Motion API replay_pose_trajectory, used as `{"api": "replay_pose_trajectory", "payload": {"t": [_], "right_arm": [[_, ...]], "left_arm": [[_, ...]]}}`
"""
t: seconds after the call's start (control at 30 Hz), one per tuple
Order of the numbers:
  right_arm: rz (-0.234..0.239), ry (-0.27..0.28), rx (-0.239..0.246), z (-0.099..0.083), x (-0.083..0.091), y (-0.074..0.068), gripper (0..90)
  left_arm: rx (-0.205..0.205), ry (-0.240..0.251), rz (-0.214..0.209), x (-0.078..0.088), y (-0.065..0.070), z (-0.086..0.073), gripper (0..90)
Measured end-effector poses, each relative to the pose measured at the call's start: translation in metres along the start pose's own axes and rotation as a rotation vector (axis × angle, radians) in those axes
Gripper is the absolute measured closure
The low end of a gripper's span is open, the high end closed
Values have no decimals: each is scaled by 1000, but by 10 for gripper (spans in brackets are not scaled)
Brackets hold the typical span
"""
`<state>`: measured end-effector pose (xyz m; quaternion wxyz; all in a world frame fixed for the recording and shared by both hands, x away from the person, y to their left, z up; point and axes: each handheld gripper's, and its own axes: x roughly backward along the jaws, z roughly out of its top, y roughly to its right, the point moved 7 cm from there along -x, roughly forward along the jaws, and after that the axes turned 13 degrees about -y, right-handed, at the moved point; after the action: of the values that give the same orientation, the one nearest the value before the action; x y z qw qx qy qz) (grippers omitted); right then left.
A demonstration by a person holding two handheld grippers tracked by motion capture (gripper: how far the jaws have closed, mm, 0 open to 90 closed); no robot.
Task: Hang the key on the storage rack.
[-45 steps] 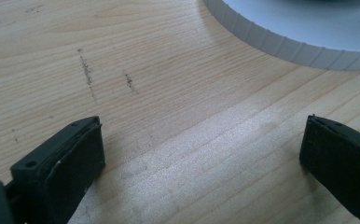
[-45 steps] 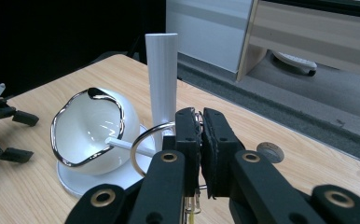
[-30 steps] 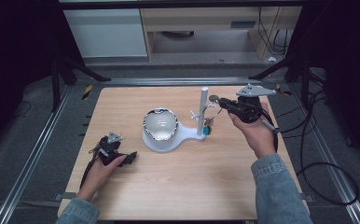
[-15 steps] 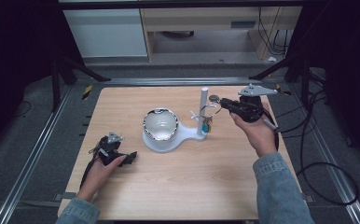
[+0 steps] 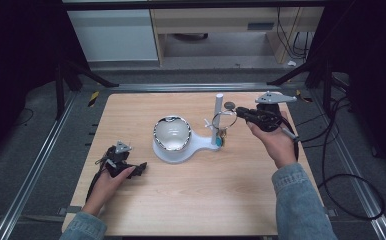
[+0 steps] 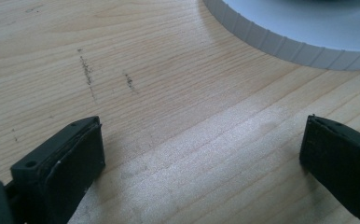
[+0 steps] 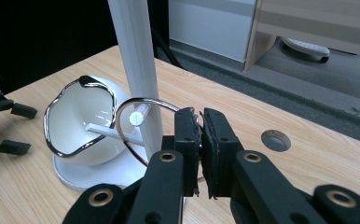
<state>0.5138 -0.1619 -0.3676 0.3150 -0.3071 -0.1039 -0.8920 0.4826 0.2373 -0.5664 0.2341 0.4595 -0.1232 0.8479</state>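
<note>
A white stand has a round base (image 5: 173,152), a chrome-rimmed bowl (image 5: 172,132) and an upright post (image 5: 218,117) with a short side peg. My right gripper (image 5: 241,116) is shut on a thin metal ring (image 5: 224,119), holding it at the post. In the right gripper view the ring (image 7: 141,103) loops around the peg tip (image 7: 135,118), pinched between the jaws of the right gripper (image 7: 200,125). My left gripper (image 5: 141,167) lies on the table at the front left. It stands open (image 6: 201,154) over bare wood, short of the stand's base (image 6: 285,37).
Small teal and gold trinkets (image 5: 222,141) hang low on the post. A round grey grommet (image 5: 229,105) sits in the wooden tabletop (image 5: 206,200) behind the post. White and wooden cabinets (image 5: 121,35) stand beyond the table's far edge.
The right gripper and its ring have edged slightly toward the post. The left gripper has stayed still on the table.
</note>
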Motion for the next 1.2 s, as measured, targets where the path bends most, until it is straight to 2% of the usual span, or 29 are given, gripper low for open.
{"api": "replay_pose_trajectory", "payload": {"t": [0.3,0.9,1.03,1.2], "right_arm": [[3,0,-10,-3,-1,3,836],[-22,3,-31,-6,4,12,792],[-40,8,-32,-7,5,14,723],[-75,13,-39,-7,5,18,595]], "left_arm": [[0,0,0,0,0,0,0],[0,0,0,0,0,0,0],[1,0,0,0,0,0,0],[0,0,0,0,0,0,0]]}}
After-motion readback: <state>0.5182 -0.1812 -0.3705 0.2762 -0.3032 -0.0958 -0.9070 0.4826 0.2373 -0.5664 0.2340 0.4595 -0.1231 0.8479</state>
